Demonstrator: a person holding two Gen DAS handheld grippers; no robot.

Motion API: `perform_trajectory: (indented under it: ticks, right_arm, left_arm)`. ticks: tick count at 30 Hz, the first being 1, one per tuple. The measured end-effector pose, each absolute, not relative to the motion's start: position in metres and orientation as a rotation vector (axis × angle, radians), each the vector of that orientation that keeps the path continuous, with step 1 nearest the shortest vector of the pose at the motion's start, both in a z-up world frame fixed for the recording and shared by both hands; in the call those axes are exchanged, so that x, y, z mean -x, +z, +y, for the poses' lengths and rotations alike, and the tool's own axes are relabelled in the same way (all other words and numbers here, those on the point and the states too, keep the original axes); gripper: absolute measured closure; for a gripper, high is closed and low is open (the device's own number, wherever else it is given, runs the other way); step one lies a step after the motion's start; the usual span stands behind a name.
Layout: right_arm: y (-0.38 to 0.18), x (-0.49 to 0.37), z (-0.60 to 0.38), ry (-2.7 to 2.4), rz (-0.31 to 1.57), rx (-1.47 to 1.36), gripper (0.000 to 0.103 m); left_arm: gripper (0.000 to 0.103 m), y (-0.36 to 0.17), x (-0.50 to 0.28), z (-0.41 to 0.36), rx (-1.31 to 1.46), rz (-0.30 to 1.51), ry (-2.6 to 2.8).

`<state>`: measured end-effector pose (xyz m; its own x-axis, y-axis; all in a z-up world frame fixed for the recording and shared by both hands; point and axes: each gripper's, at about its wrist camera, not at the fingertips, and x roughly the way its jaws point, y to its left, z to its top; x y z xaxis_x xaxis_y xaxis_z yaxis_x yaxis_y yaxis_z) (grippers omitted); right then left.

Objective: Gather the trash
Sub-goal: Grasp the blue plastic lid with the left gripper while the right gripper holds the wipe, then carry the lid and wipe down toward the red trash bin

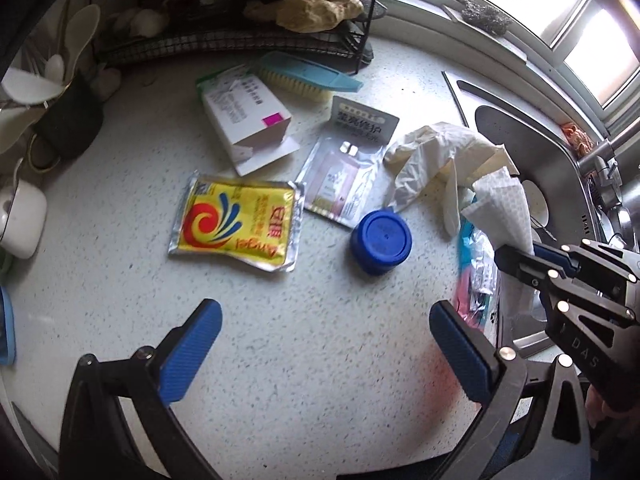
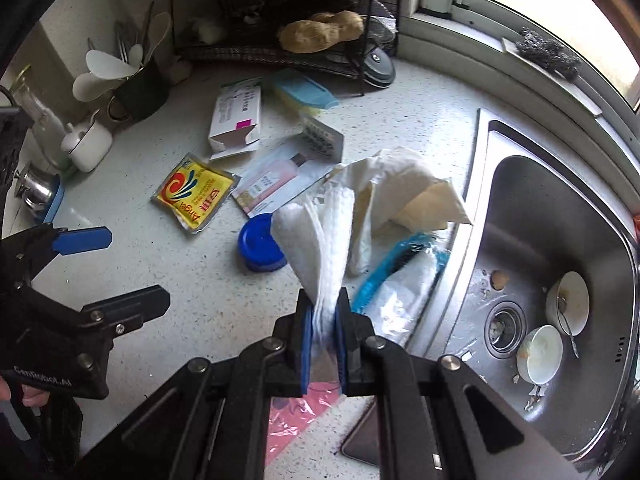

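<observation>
The paper towel (image 2: 320, 240) stands pinched between the blue pads of the right gripper (image 2: 323, 312), clamped tight and held above the speckled counter (image 1: 300, 340). The left gripper (image 1: 326, 344) hangs over bare counter with its jaws wide apart and nothing between them. Just beyond lie a blue lid (image 1: 381, 241) and a yellow packet (image 1: 236, 222), with a crumpled glove (image 1: 436, 160) beside a steel sink (image 2: 560, 220) that holds two bowls. Farther back sit a clear sachet (image 1: 340, 176), an opened white box (image 1: 248, 116) and a scrubbing brush (image 1: 304, 76) before a wire rack (image 1: 224, 40).
</observation>
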<state>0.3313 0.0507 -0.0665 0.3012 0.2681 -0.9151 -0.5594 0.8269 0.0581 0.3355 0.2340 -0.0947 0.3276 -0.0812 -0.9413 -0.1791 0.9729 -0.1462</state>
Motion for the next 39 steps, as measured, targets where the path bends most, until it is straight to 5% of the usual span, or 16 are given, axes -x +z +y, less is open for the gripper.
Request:
perform_trajectory:
  ticks: [13, 19, 23, 25, 39]
  right_arm:
    - [-0.102, -0.371, 0.028, 0.449, 1.225, 0.235, 0.094]
    - [-0.107, -0.379, 0.018, 0.427, 1.239, 0.203, 0.094]
    - [-0.107, -0.380, 0.017, 0.431, 1.238, 0.198, 0.094]
    - [-0.107, -0.378, 0.019, 0.438, 1.238, 0.200, 0.094]
    - [-0.096, -0.349, 0.024, 0.511, 1.201, 0.259, 0.094]
  left_arm:
    - [0.000, -0.144, -0.404, 0.208, 0.174, 1.347, -0.019]
    - [0.020, -0.154, -0.414, 0.195, 0.084, 1.356, 0.001]
    - [0.053, -0.151, -0.418, 0.184, 0.044, 1.340, 0.001]
    - [0.060, -0.149, -0.418, 0.179, 0.056, 1.340, -0.007]
    - [0.060, -0.106, -0.349, 0.182, 0.191, 1.230, 0.035]
